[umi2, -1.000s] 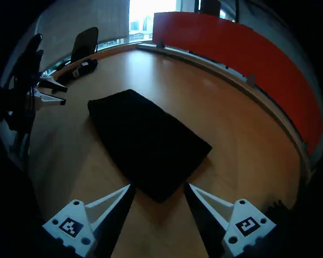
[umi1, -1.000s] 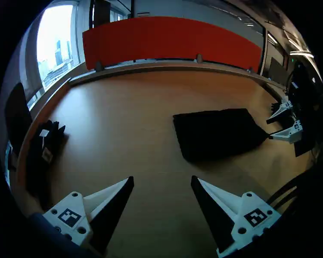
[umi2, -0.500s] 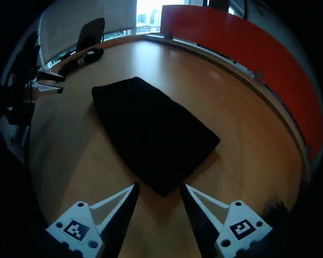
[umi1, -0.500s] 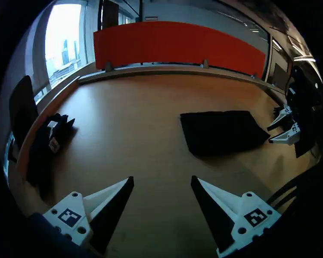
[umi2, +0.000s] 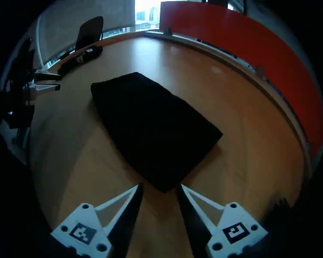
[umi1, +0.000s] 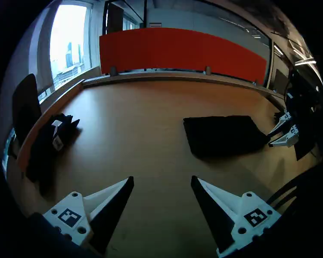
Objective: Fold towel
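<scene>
A black folded towel (umi1: pixel 224 135) lies flat on the wooden table (umi1: pixel 131 124). In the right gripper view the towel (umi2: pixel 155 124) stretches away from my right gripper (umi2: pixel 158 188), whose fingers stand narrowly apart on either side of the towel's near corner without pressing on it. The left gripper view has the right gripper (umi1: pixel 278 131) at the towel's far right edge. My left gripper (umi1: pixel 161 185) is open over bare wood, well to the left of the towel and holding nothing. It also appears far off as the left gripper (umi2: pixel 60 81).
A black bag (umi1: pixel 54 133) lies at the table's left edge beside a dark chair (umi1: pixel 23 103). A red divider (umi1: pixel 183 47) runs along the table's far edge. Bare wood lies between the left gripper and the towel.
The right gripper's fingers have drawn closer together and moved up to the towel's near corner. The left gripper has shifted slightly, staying open.
</scene>
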`<state>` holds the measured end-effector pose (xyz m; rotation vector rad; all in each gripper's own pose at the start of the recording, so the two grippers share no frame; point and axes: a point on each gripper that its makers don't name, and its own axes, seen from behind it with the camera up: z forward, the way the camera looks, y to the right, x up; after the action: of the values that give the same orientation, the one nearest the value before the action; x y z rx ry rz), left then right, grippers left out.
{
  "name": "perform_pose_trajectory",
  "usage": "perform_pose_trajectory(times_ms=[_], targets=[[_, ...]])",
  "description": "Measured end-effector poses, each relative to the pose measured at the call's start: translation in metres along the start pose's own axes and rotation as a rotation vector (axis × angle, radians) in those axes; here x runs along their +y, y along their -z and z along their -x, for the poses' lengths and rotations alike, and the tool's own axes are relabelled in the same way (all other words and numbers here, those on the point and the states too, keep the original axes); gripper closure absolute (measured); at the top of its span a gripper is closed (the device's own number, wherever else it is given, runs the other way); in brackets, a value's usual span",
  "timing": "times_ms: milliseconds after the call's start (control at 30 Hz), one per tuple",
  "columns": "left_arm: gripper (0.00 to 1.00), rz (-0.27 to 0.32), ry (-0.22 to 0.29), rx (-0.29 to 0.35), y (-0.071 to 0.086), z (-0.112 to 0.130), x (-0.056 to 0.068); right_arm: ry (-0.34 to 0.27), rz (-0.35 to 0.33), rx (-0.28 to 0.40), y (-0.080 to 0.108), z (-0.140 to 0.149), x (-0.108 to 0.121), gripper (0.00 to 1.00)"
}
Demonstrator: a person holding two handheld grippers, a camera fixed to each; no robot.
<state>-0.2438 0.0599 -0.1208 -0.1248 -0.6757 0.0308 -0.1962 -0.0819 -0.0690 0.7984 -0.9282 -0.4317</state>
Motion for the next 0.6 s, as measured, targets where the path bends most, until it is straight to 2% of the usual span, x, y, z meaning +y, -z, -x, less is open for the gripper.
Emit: perform_pose_trajectory(times_ms=[100,267,400,567,600], targets=[[0.01,0.0,0.0,0.002,0.0014,0.0012,-0.0012,-0.009,0.003,-0.006,-0.0002,0.0018,0.0017,0.6],[0.01,0.001,-0.008,0.003,0.0028,0.0021,-0.0026,-0.018,-0.007,-0.008,-0.0008,0.0035,0.001,0.63],[0.01,-0.001,-0.009,0.005,0.0042,0.0019,-0.0033,-0.011,-0.007,-0.012,-0.0019,0.0051,0.0011,0.72],[0.01,-0.002,-0.009,0.006,0.0058,0.0022,-0.0037,-0.013,-0.005,-0.008,-0.0017,0.0047,0.0021,0.76],[0.01,-0.002,-0.009,0.006,0.006,0.0023,-0.0036,-0.013,-0.002,-0.007,-0.0019,0.0046,0.0028,0.8]])
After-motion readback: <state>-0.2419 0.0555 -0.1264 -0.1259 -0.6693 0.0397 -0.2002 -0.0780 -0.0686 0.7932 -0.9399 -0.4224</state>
